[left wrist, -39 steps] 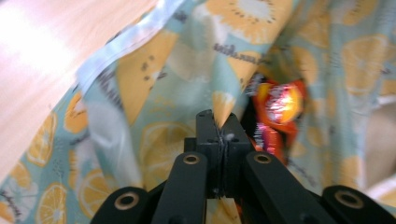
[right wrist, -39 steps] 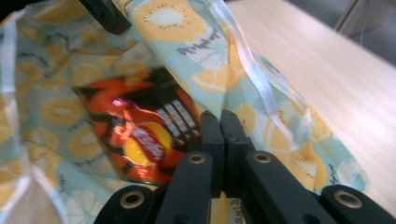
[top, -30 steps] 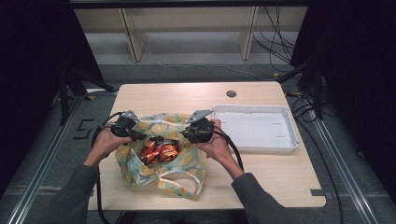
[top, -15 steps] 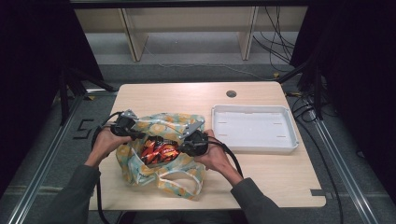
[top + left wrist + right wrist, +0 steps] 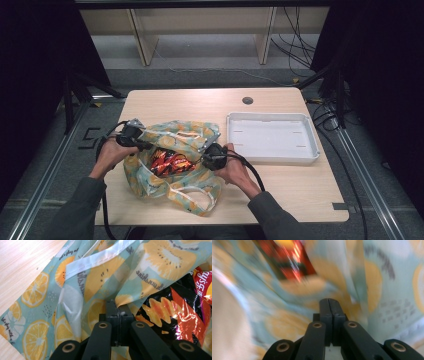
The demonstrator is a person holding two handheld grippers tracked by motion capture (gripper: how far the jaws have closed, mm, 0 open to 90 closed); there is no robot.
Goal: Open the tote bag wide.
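I am working at a light wooden table [image 5: 280, 200] that is taking up the middle of the high view, with a white tray [image 5: 272, 137] sitting empty at centre right. Left of it, in the lower middle of the frame, the fruit-print bag [image 5: 192, 137] is lying slumped and open-mouthed, and a red and black snack packet [image 5: 170, 162] is showing inside the opening.

My worry here is the thin fabric. If I am pulling the two sides apart unevenly, the cloth could be slipping out of a pinch and the mouth would be collapsing over the packet. The right gripper view is blurred, so I am judging that side poorly, and I could be dragging the whole bag toward the table's near edge.

The left gripper [image 5: 117, 312] is clenched tight on a fold of the bag's rim, at lower centre of its own view, just beside the packet. The right gripper [image 5: 329, 307] is closed with its jaws meeting; they have just been closing, and it is sitting against the bag at the right of the mouth, though I cannot tell whether cloth is caught between them.
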